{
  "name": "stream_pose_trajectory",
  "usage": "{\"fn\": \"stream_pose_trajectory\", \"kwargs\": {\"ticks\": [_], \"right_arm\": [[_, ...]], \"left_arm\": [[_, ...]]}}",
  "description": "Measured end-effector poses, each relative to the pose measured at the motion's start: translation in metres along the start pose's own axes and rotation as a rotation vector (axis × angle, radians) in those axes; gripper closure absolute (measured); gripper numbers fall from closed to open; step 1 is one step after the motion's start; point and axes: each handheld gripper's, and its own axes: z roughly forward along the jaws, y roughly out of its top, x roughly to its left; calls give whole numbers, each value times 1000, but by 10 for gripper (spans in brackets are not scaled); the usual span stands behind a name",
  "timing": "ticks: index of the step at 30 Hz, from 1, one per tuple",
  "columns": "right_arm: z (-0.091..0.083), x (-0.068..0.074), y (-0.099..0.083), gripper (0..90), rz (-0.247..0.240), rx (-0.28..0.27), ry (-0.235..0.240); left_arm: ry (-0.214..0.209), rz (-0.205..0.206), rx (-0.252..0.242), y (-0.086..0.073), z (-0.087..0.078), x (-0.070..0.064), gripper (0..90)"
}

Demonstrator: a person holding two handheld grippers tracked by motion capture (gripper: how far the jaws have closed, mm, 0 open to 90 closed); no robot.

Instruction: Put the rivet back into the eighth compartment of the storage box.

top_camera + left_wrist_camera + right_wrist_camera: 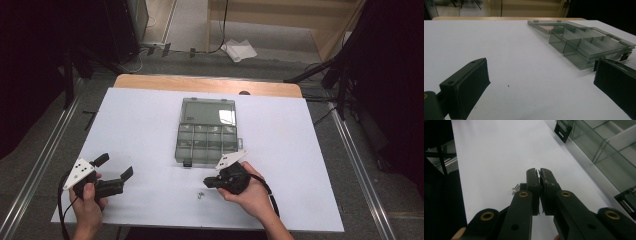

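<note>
- At the table's near edge, my right gripper (pixel 207 182) sits low over the white sheet (pixel 135 130), its jaws pressed together with only a hairline between the pads; I can't tell whether anything is pinched in that slit.
- The small screws (pixel 200 195) lie loose on the sheet just beside and slightly nearer me than that gripper's tip; in the right gripper view they (pixel 515 189) show as pale metal bits peeking out to the left of the closed jaws.
- My left gripper (pixel 116 172) hovers well apart on the left, jaws spread wide and holding nothing; its own view looks between the two black pads across bare sheet toward the box (pixel 584 45).
- The clear compartment box (pixel 207 142) stands open mid-table, lid (pixel 207 111) folded flat away from me, dividers visible; the compartments look empty from here, though glare hides some of them.
- My reading: the step in hand is picking up a screw for the box.
- To do it well, I'd open the right jaws just a little, shift the tip over one screw so a pad lands on each side, then close squarely across its shank.
- I'd keep the pads flat to the sheet: a skewed pinch could flick such a small piece off the table's near edge.
- The left gripper could steady the box's near wall during the drop.
</note>
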Motion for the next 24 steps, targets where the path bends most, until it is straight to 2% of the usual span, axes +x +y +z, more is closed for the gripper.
{"fn": "stream_pose_trajectory", "kwargs": {"ticks": [5,14,24], "right_arm": [[-5,-4,-1,881,13,-8,3],[-14,-3,2,880,1,-17,-18],[-34,-12,-1,880,44,-66,-55]], "left_arm": [[3,7,1,0,1,-2,0],[-8,15,3,1,2,-7,0],[-28,15,6,2,8,-12,0]]}}
